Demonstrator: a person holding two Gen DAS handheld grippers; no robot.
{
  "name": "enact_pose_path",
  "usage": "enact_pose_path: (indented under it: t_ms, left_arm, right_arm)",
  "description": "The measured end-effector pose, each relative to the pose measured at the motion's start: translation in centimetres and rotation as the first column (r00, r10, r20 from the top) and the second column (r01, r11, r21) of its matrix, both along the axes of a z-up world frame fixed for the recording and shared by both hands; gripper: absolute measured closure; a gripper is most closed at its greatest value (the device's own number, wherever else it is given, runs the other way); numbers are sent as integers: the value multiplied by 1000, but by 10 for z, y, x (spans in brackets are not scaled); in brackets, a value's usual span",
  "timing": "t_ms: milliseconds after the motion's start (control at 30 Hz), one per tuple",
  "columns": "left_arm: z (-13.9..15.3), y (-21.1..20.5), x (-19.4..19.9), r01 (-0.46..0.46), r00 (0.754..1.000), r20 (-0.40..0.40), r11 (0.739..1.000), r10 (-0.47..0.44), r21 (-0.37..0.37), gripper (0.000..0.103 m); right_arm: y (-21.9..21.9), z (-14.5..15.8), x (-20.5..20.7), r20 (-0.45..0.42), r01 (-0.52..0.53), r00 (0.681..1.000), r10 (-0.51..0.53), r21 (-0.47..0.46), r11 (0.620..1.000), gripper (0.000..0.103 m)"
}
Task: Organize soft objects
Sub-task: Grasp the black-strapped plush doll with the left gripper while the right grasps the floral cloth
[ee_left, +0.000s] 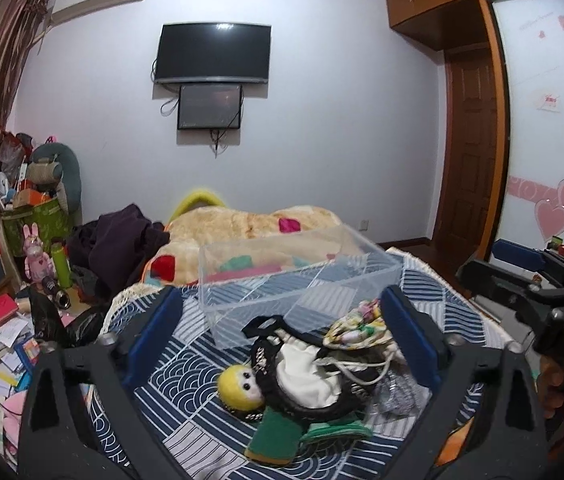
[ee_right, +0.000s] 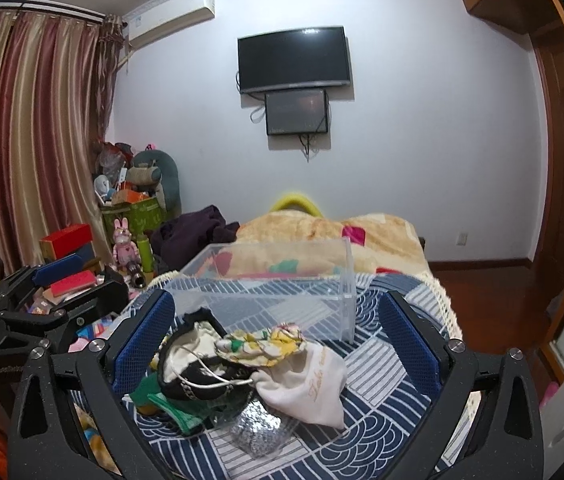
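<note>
Both grippers are hovering over a small heap of soft stuff on the blue-and-white patterned bedspread [ee_left: 186, 364], and neither one has hold of anything. The left gripper [ee_left: 282, 336] has its blue-padded fingers spread wide, and the heap sits low and centre in its frame, between them. Same story for the right gripper [ee_right: 278, 340]: fingers wide apart, pile in the lower middle of its view.

What's in the pile: a little yellow-headed doll [ee_left: 240, 390] at lower centre of the left view, lying against a black-and-white pouch [ee_left: 310, 376]. A floral fabric pouch [ee_right: 262, 344] sits on top of the heap (yellow, green and white print). To its lower right in the right view is a white drawstring bag [ee_right: 310, 388] with gold script on it, and below that a crinkly silver packet [ee_right: 258, 432]. Green cloth [ee_left: 278, 436] sticks out at the bottom of the left view.

The clear plastic bin [ee_left: 294, 276] sits on the bedspread just behind the pile, mid-frame in both views. I can't make out anything inside it.

Upper centre of both frames there's a wall-mounted TV [ee_right: 294, 60].
</note>
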State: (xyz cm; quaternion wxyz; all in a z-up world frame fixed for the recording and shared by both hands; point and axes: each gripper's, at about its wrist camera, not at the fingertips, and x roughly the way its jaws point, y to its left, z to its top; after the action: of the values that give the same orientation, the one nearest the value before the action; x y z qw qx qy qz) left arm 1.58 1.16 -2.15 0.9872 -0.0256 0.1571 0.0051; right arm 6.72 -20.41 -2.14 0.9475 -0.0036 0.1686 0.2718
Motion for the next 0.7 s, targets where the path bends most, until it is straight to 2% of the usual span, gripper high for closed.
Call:
enact_pose_path:
  t_ms: [167,267,400,533,700]
  left_arm:
    - [-21,17,21,-31,996,-88,999,29,-28,26]
    - [-36,31,31,-57,989,-140,997,48,-55,32]
    - [-53,48,44,-82,977,-204,992,62,-93,39]
    - [-64,55,54,-54,971,-238,986,16,-157,44]
    - [-67,34,66,23,966,-251,991,-56,-133,44]
  right_arm:
    - [-2,-17,19,-88,-13,996,13,-3,1000,22]
    - [1,-24,28,-128,-25,991,24,-5,1000,27]
    - [9,-33,36,-162,-41,986,38,-16,999,28]
    - [22,-37,42,-170,-70,984,61,-49,996,28]
    - [42,-46,51,-187,-110,979,84,-131,985,28]
